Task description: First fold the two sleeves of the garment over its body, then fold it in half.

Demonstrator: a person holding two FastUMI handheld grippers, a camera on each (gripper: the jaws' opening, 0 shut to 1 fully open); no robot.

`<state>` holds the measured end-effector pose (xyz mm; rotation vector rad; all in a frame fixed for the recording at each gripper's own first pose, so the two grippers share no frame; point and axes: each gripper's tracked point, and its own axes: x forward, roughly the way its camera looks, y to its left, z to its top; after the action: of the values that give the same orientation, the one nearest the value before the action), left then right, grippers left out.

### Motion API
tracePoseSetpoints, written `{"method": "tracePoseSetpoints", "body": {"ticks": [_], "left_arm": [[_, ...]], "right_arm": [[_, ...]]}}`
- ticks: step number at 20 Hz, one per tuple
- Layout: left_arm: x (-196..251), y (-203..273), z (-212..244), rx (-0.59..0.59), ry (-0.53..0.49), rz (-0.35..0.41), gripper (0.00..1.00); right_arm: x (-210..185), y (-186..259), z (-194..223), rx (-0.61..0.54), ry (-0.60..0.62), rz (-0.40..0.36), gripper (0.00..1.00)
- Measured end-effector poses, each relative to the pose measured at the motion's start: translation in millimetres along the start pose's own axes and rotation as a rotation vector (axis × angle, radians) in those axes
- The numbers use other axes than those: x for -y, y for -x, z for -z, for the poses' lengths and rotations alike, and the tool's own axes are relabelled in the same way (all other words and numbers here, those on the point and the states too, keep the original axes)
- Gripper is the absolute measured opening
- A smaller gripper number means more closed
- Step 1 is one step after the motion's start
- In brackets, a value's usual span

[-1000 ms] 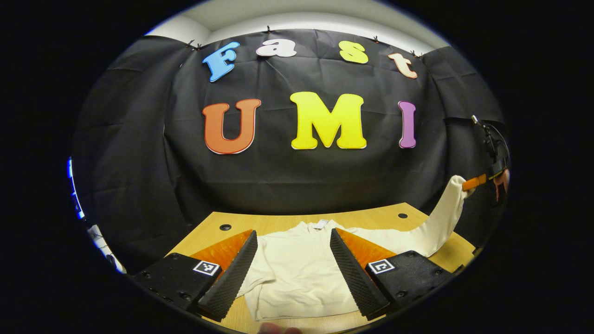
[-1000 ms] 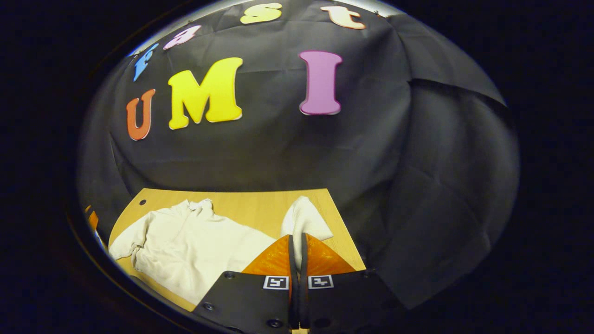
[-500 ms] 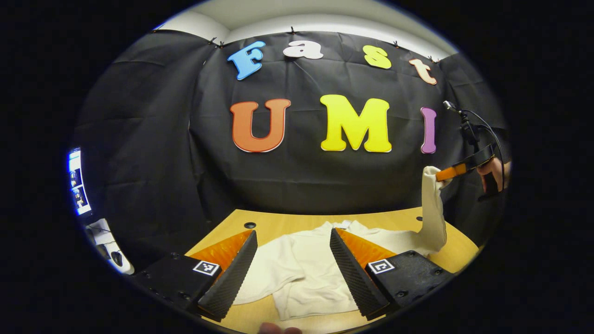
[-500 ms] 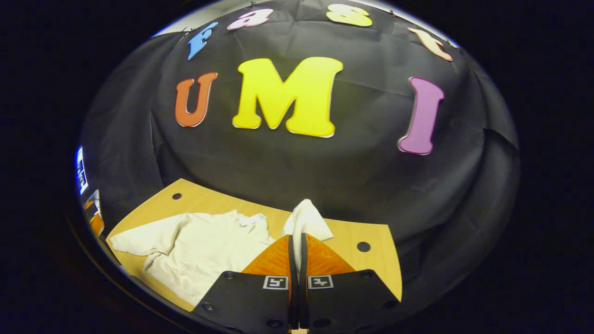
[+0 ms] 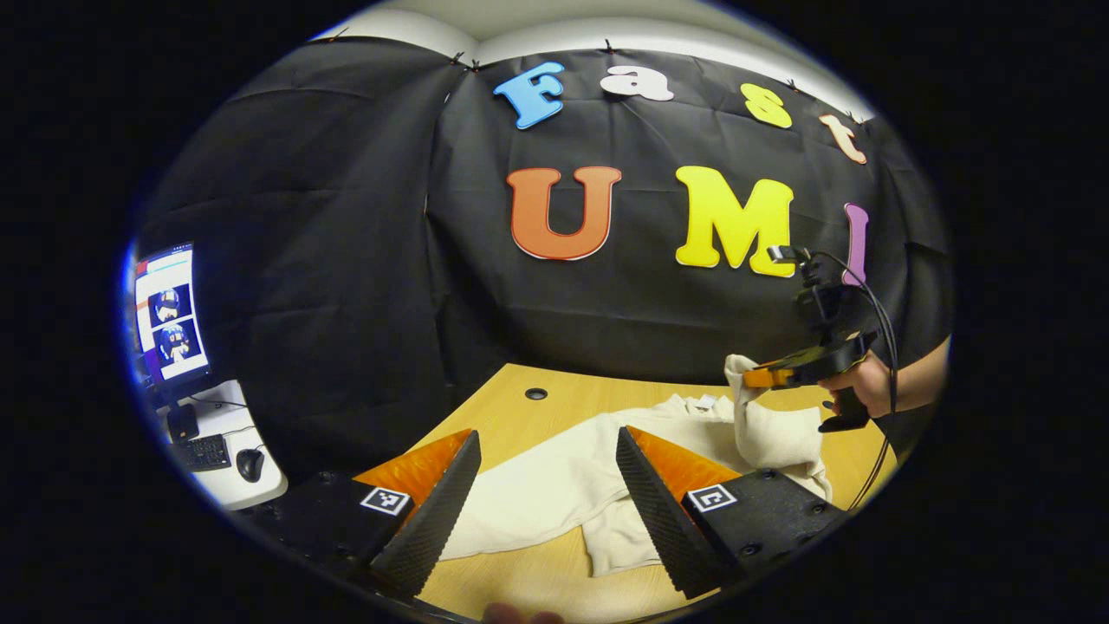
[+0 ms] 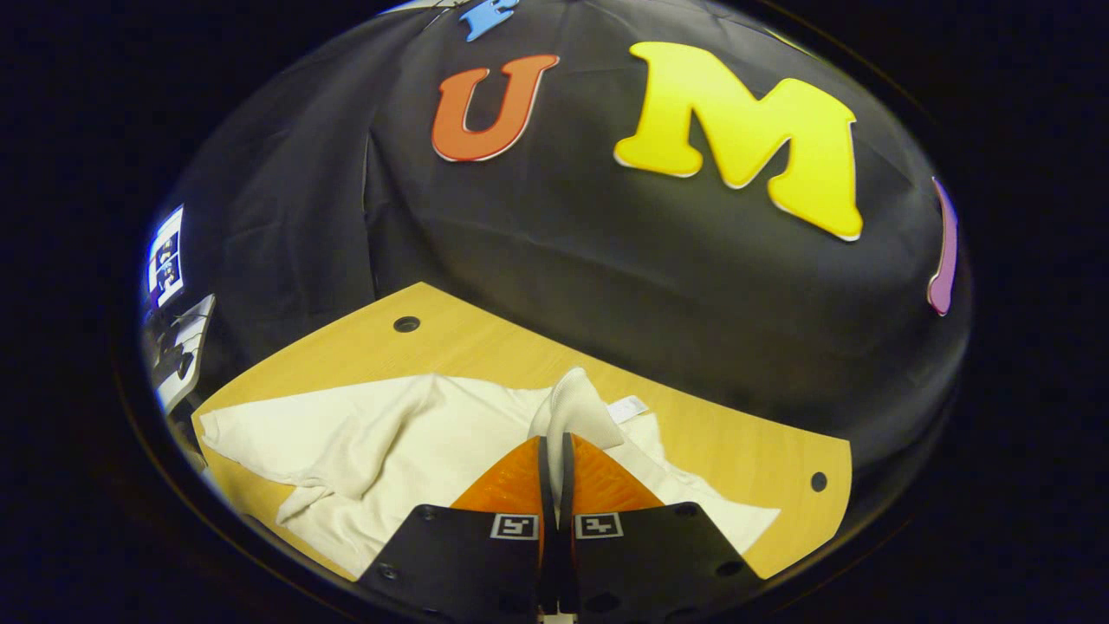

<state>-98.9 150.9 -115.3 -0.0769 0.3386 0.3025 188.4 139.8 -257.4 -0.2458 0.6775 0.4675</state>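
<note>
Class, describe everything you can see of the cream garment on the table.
The cream garment, a soft knit-looking top with a neck label, lies rumpled on the wooden table. One sleeve is lifted and doubled over its body, its cuff pinched in the right hand-held gripper. The other sleeve lies spread flat.

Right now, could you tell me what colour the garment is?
Cream, plain; the garment shows best in the right gripper view.

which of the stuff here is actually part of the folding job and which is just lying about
Part of the job:
- garment on the table
- its sleeve, held in the right gripper
- left gripper, open above the garment

Just lying about:
- monitor
- keyboard
- mouse
</note>
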Motion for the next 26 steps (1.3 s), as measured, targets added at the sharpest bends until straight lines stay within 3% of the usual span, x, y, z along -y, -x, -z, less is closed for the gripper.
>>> {"method": "tracePoseSetpoints", "body": {"ticks": [6, 11, 13, 14, 17, 19, 22, 24, 26], "left_arm": [[-34, 6, 13, -0.029, 0.002, -0.056, 1.00], [-47, 6, 24, -0.047, -0.002, -0.072, 1.00], [-54, 5, 26, -0.050, -0.015, -0.082, 1.00], [-58, 3, 27, -0.052, -0.017, -0.085, 1.00], [-65, 1, 27, -0.051, -0.014, -0.088, 1.00], [-70, 0, 27, -0.044, -0.015, -0.091, 1.00], [-75, -3, 26, -0.034, -0.019, -0.084, 1.00], [-80, -3, 29, -0.027, -0.035, -0.081, 1.00], [-78, 1, 29, -0.009, -0.040, -0.050, 1.00]], "right_arm": [[-75, -64, 7, -0.038, -0.016, -0.014, 0.01], [-99, -106, 38, -0.107, -0.062, 0.024, 0.03], [-114, -109, 40, -0.106, -0.115, -0.009, 0.10], [-117, -107, 37, -0.096, -0.125, -0.013, 0.08], [-124, -98, 31, -0.068, -0.122, -0.024, 0.56], [-129, -87, 25, -0.049, -0.138, -0.039, 0.66], [-128, -62, 20, -0.021, -0.152, -0.051, 0.65], [-125, -35, 10, 0.018, -0.168, -0.057, 0.80], [-117, -3, 0, 0.071, -0.170, -0.049, 0.84]]}}
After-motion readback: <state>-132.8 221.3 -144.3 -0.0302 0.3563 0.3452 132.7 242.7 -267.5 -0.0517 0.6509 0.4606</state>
